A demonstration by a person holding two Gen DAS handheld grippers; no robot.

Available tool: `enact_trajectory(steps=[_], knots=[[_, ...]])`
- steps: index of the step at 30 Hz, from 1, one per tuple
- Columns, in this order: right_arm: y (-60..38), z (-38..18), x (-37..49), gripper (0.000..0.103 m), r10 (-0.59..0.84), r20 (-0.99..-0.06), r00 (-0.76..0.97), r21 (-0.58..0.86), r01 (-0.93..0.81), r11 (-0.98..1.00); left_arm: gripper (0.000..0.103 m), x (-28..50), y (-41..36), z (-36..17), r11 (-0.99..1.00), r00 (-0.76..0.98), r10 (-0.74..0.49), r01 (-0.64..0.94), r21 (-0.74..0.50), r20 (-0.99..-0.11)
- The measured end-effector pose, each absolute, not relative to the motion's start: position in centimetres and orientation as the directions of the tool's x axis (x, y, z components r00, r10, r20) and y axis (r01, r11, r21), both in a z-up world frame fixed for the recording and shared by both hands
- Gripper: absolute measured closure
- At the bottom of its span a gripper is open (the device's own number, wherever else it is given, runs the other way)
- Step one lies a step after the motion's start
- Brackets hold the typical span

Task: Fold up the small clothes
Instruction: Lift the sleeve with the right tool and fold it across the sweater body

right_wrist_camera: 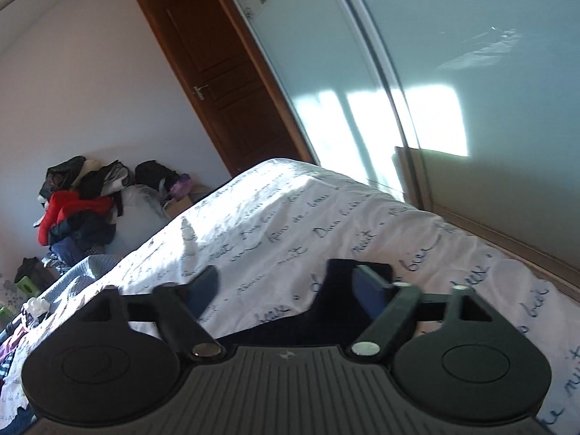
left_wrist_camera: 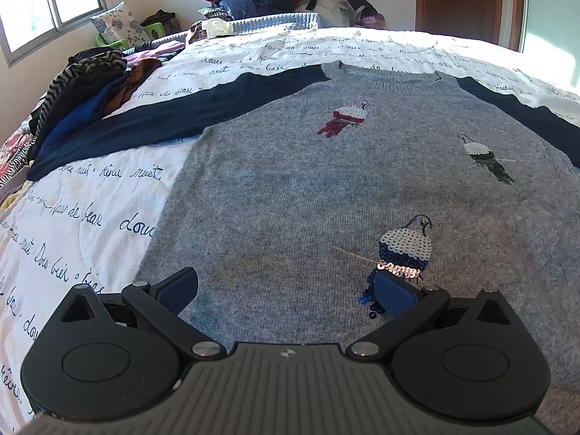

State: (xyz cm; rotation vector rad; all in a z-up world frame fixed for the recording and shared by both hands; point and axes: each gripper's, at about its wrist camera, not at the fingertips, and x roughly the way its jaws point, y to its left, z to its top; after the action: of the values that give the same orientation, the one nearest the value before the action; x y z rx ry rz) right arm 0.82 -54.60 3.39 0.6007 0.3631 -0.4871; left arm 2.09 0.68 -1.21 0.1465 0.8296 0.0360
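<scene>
A: Where's the sweater (left_wrist_camera: pixel 308 188)?
B: Flat on the bed (left_wrist_camera: pixel 90 217), sleeves spread; clothes heap (left_wrist_camera: pixel 90 87) far left.
A: Fingers?
B: Left gripper (left_wrist_camera: pixel 286 291) spread wide above its hem; right gripper (right_wrist_camera: pixel 286 286) spread too, dark sleeve (right_wrist_camera: pixel 326 311) lying loose between.

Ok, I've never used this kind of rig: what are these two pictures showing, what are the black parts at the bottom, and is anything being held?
Each picture comes from a camera on a hand-held gripper, looking forward along its two fingers; a person carries one in each hand. The black parts are the grippers themselves.

The left wrist view shows the left gripper, open, over a grey sweater with dark sleeves and sequin birds, lying flat on a white bedspread printed with handwriting.

The right wrist view shows the right gripper, also open, above the sweater's dark sleeve. The sleeve lies between the fingers but looks ungripped. Nothing is held.
</scene>
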Motion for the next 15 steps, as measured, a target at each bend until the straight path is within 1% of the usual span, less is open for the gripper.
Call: enact_trajectory(steps=[2, 3, 5, 6, 8, 10, 12, 14, 15], knots=[[-55.4, 2.9, 0.2, 0.004, -0.337, -0.473, 0.814, 0.413, 0.543, 0.731, 0.001, 2.2, 0.4, -1.2, 0.989, 0.676, 0.083, 0.033, 0.143, -0.732], [-55.5, 2.6, 0.3, 0.004, -0.336, -0.496, 0.801, 0.377, 0.547, 0.748, 0.001, 2.2, 0.1, -1.2, 0.988, 0.677, 0.082, 0.039, 0.146, -0.732], [-54.8, 1.8, 1.6, 0.005, -0.350, -0.563, 0.749, 0.231, 0.549, 0.803, 0.001, 2.1, -0.3, -1.2, 0.986, 0.678, 0.082, 0.050, 0.157, -0.730], [-53.6, 1.2, 2.4, 0.005, -0.401, -0.574, 0.714, 0.092, 0.543, 0.835, 0.001, 2.1, -0.5, -1.2, 0.985, 0.680, 0.082, 0.055, 0.162, -0.729], [-50.5, -0.3, 4.1, 0.006, -0.518, -0.543, 0.661, -0.219, 0.484, 0.847, 0.001, 2.0, -0.8, -1.2, 0.983, 0.681, 0.085, 0.062, 0.172, -0.727], [-47.9, -2.1, 5.4, 0.006, -0.587, -0.487, 0.647, -0.447, 0.392, 0.804, 0.001, 1.9, -0.9, -1.1, 0.982, 0.681, 0.090, 0.063, 0.181, -0.727], [-46.1, -3.7, 6.5, 0.008, -0.630, -0.441, 0.639, -0.596, 0.317, 0.738, 0.001, 2.0, -1.0, -1.0, 0.981, 0.680, 0.093, 0.062, 0.184, -0.727], [-45.2, -5.3, 7.7, 0.022, -0.674, -0.393, 0.625, -0.707, 0.264, 0.656, 0.001, 2.1, -1.0, -0.9, 0.981, 0.681, 0.093, 0.061, 0.184, -0.726], [-44.8, -6.0, 8.2, 0.024, -0.700, -0.363, 0.615, -0.757, 0.244, 0.607, 0.001, 2.2, -1.1, -0.9, 0.981, 0.682, 0.092, 0.062, 0.183, -0.725]])
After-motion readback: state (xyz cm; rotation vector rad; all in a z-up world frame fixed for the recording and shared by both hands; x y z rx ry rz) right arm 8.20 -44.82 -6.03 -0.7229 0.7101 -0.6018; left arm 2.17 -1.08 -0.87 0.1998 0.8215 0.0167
